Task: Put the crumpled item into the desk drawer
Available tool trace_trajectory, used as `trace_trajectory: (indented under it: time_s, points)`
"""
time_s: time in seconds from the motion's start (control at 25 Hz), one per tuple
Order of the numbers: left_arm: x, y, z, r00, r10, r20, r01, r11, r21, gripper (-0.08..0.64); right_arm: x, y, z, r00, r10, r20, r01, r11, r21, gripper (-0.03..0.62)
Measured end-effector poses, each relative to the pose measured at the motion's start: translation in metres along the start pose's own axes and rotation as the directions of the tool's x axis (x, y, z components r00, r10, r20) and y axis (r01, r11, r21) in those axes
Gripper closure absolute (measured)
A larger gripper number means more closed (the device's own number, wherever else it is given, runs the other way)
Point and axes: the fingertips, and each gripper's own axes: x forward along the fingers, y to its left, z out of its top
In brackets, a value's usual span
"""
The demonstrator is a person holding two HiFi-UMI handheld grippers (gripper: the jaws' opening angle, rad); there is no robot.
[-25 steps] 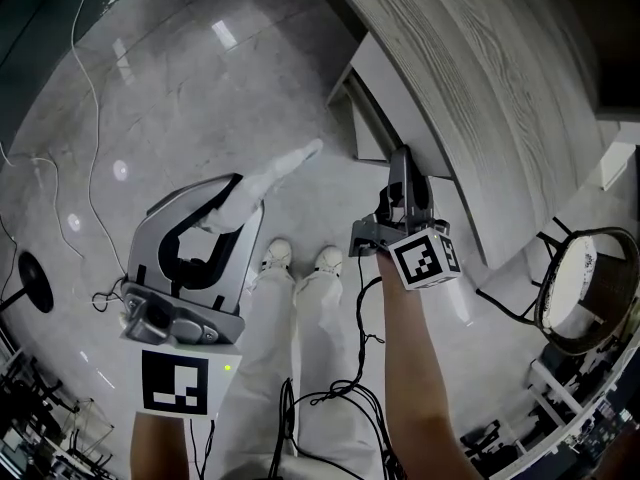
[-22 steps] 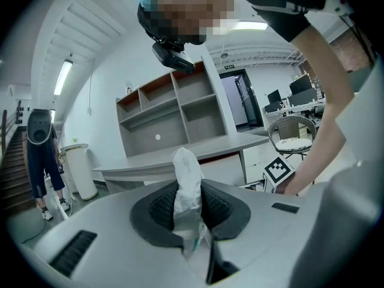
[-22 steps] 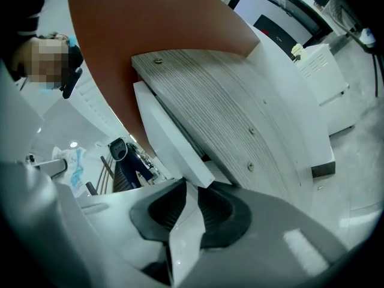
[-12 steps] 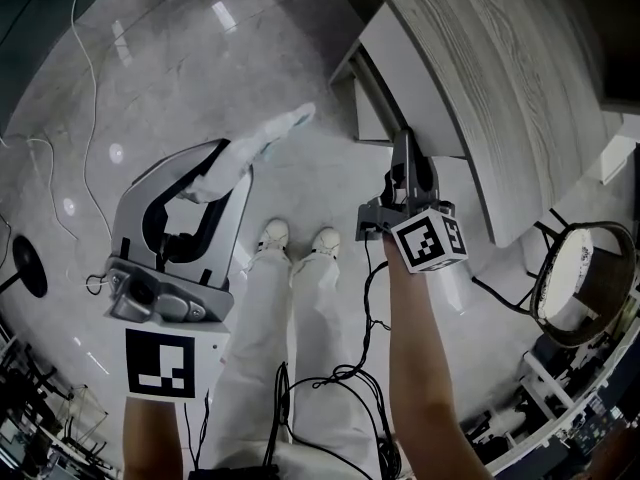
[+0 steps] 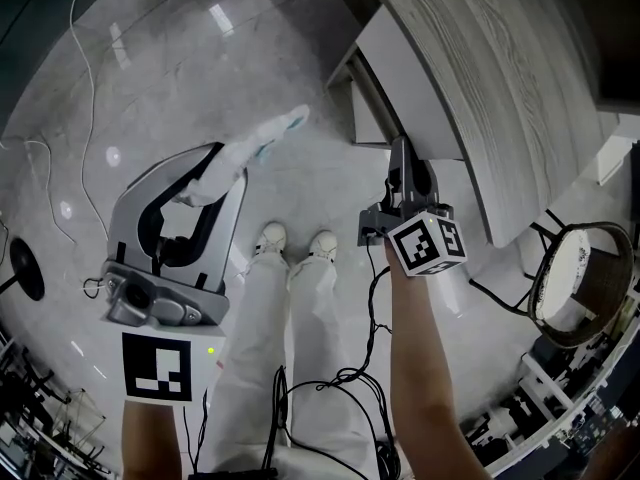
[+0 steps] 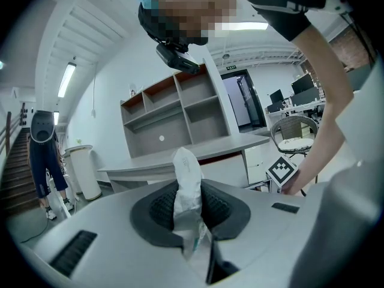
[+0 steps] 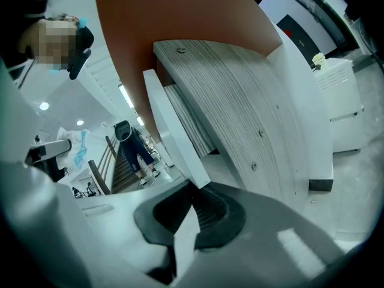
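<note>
Grey marble floor (image 5: 180, 68) underfoot. Wood-grain tabletop (image 5: 500, 58) upper right, with white drawer (image 5: 405, 73) ajar beneath its edge. At drawer's thin front edge (image 7: 171, 137), right claw (image 5: 402, 156) closed, pads pinching white panel. Over floor, well apart from drawer, left claw (image 5: 225, 170) clamped on crumpled white wrapper (image 5: 262, 141), which sticks out past claw tips.

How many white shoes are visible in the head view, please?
2. One white shoe is on the pale marble floor, at the left; the other white shoe is close beside it, at the right. None appears hidden.
</note>
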Motion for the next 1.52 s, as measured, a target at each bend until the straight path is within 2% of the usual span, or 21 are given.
trace_trajectory:
  time_s: [0.2, 0.24, 0.28, 0.32, 0.72, 0.8, 0.92, 1.16, 1.52]
  points:
    - [0.000, 0.000, -0.001, 1.000, 0.001, -0.001, -0.001, 1.000, -0.001, 0.503, 0.002, 0.005, 0.000, 0.999, 0.036, 0.032, -0.037, 0.998, 0.049, 0.571]
    - [0.000, -0.001, 0.000, 1.000, -0.001, 0.000, 0.001, 1.000, 0.000, 0.503, 0.003, 0.008, 0.000, 0.998, 0.049, 0.041, -0.052, 0.996, 0.068, 0.489]
    - [0.001, -0.001, 0.000, 1.000, -0.003, 0.001, 0.003, 1.000, 0.003, 0.503, 0.004, 0.010, 0.001, 0.997, 0.056, 0.051, -0.061, 0.995, 0.085, 0.456]
    - [0.002, -0.001, 0.000, 1.000, -0.005, 0.003, 0.005, 1.000, 0.006, 0.503, 0.004, 0.011, 0.001, 0.996, 0.056, 0.063, -0.062, 0.993, 0.098, 0.449]
    - [0.001, -0.006, -0.003, 1.000, -0.012, -0.003, 0.012, 1.000, 0.014, 0.503, 0.011, 0.001, 0.008, 0.984, 0.000, 0.180, -0.045, 0.969, 0.243, 0.434]
    - [0.000, -0.008, -0.002, 1.000, -0.019, -0.003, 0.019, 1.000, 0.018, 0.503, 0.008, -0.001, 0.011, 0.979, -0.018, 0.201, -0.034, 0.967, 0.253, 0.461]
    - [-0.001, -0.008, -0.003, 1.000, -0.022, 0.000, 0.022, 1.000, 0.018, 0.503, 0.004, -0.002, 0.014, 0.977, -0.014, 0.213, -0.037, 0.973, 0.230, 0.498]
    - [-0.001, -0.005, -0.003, 1.000, -0.020, 0.003, 0.020, 1.000, 0.017, 0.503, 0.000, 0.004, 0.006, 0.986, 0.034, 0.161, -0.061, 0.984, 0.168, 0.547]
    - [0.003, -0.002, -0.001, 1.000, -0.017, 0.015, 0.017, 1.000, 0.011, 0.503, -0.001, 0.002, 0.001, 0.996, 0.049, 0.075, -0.053, 0.998, 0.042, 0.583]
